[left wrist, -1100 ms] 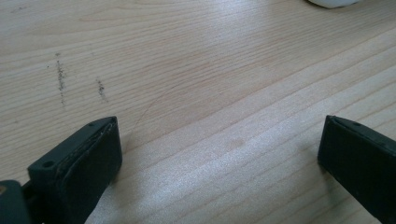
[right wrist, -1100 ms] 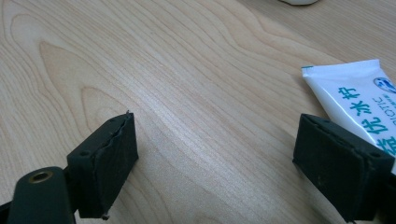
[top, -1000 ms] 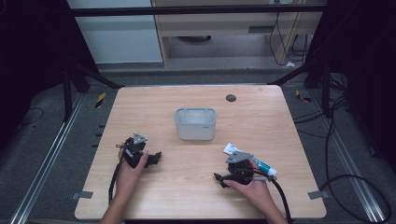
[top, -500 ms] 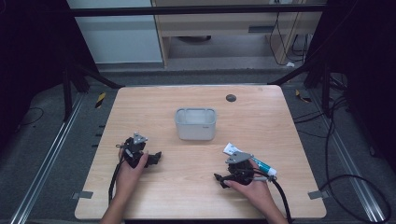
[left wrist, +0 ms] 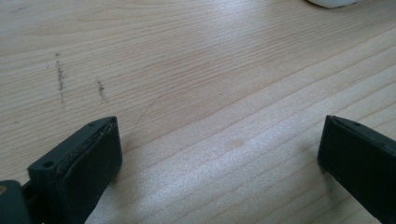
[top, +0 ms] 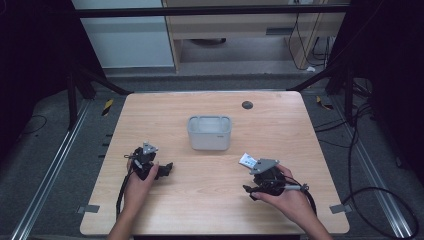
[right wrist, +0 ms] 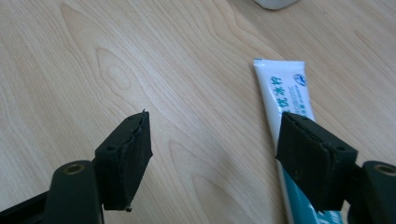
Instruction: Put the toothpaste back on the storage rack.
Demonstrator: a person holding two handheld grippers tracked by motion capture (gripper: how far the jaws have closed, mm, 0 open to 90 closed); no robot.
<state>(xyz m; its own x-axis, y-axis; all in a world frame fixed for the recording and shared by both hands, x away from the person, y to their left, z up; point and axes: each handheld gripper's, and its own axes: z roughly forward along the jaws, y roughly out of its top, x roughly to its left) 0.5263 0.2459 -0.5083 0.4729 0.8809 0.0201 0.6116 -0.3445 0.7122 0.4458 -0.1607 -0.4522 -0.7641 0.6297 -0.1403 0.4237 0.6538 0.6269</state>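
Observation:
My left gripper [top: 167,169] rests on the wooden table [top: 210,210] at the front left, held by a hand. In the left gripper view it [left wrist: 219,154] is open, with bare wood between its jaws. At the front right my right gripper [top: 251,180] lies over a white and teal toothpaste tube [top: 247,160]. Seen from the right gripper view, that gripper [right wrist: 215,149] is open too. The tube [right wrist: 285,88] lies flat under its right jaw, its white flat end pointing away, and nothing lies between the jaws.
A white rectangular container [top: 209,132] stands in the middle of the table, and its edge shows in both gripper views [left wrist: 334,2] [right wrist: 275,3]. A dark round hole [top: 246,105] sits near the far edge. Cables trail from both grippers.

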